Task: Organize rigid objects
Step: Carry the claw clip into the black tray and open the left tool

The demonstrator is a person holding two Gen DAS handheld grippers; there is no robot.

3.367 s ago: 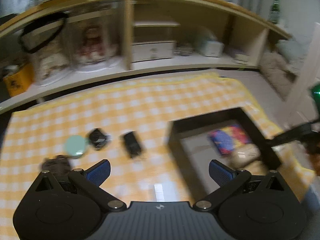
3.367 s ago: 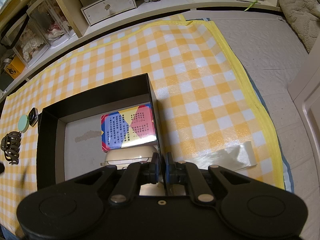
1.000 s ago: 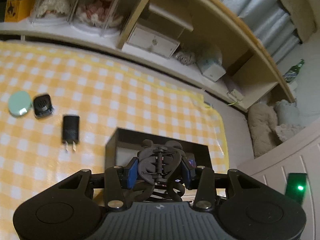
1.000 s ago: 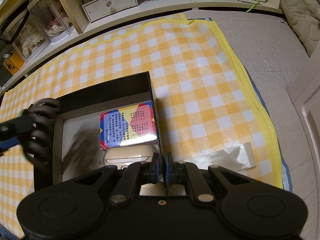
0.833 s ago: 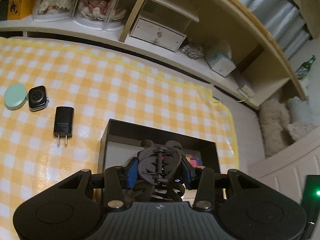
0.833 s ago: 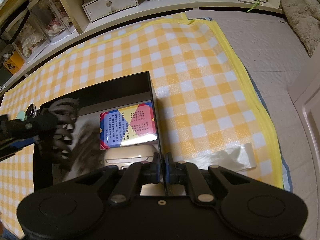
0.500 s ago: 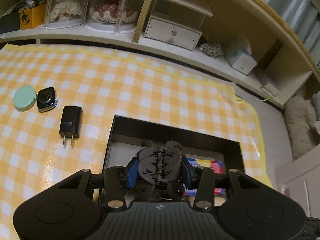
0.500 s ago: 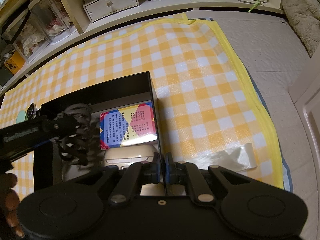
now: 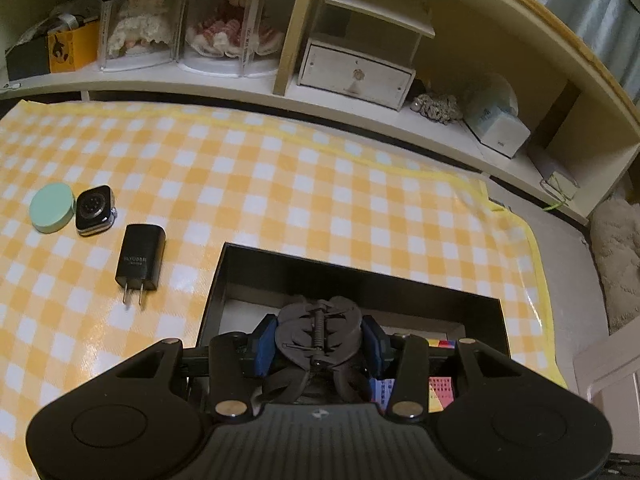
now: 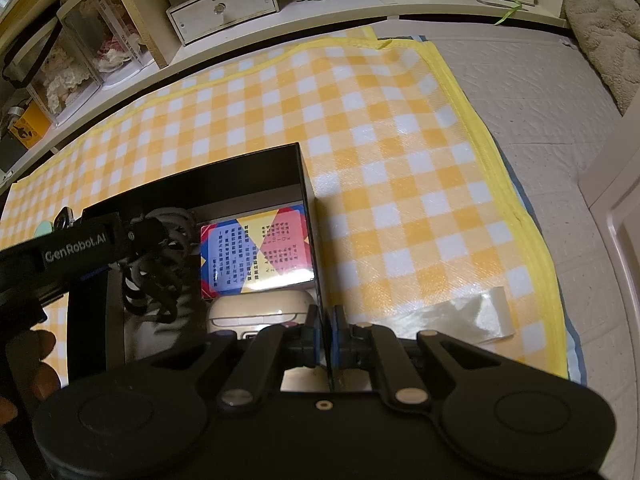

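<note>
My left gripper [image 9: 318, 338] is shut on a dark hair claw clip [image 9: 318, 332] and holds it over the open black box [image 9: 360, 280]. In the right wrist view the same clip [image 10: 154, 276] hangs inside the box's left half, above the floor of the box. My right gripper [image 10: 325, 330] is shut on the black box's right wall [image 10: 318, 280]. In the box lie a colourful card box [image 10: 260, 250] and a cream case [image 10: 260, 308]. On the checked mat to the left lie a black charger [image 9: 141, 258], a smartwatch body [image 9: 95, 210] and a mint round tin [image 9: 53, 207].
The yellow checked mat [image 9: 320, 184] covers the floor, with a low shelf unit [image 9: 352, 72] of drawers and doll cases behind it. A clear plastic wrapper [image 10: 452, 314] lies right of the box. A person's fingers [image 10: 40, 344] show at the left edge.
The left gripper has carried the claw clip from the box's left wall rightward and down into the box. The right gripper has stayed clamped on the box wall.
</note>
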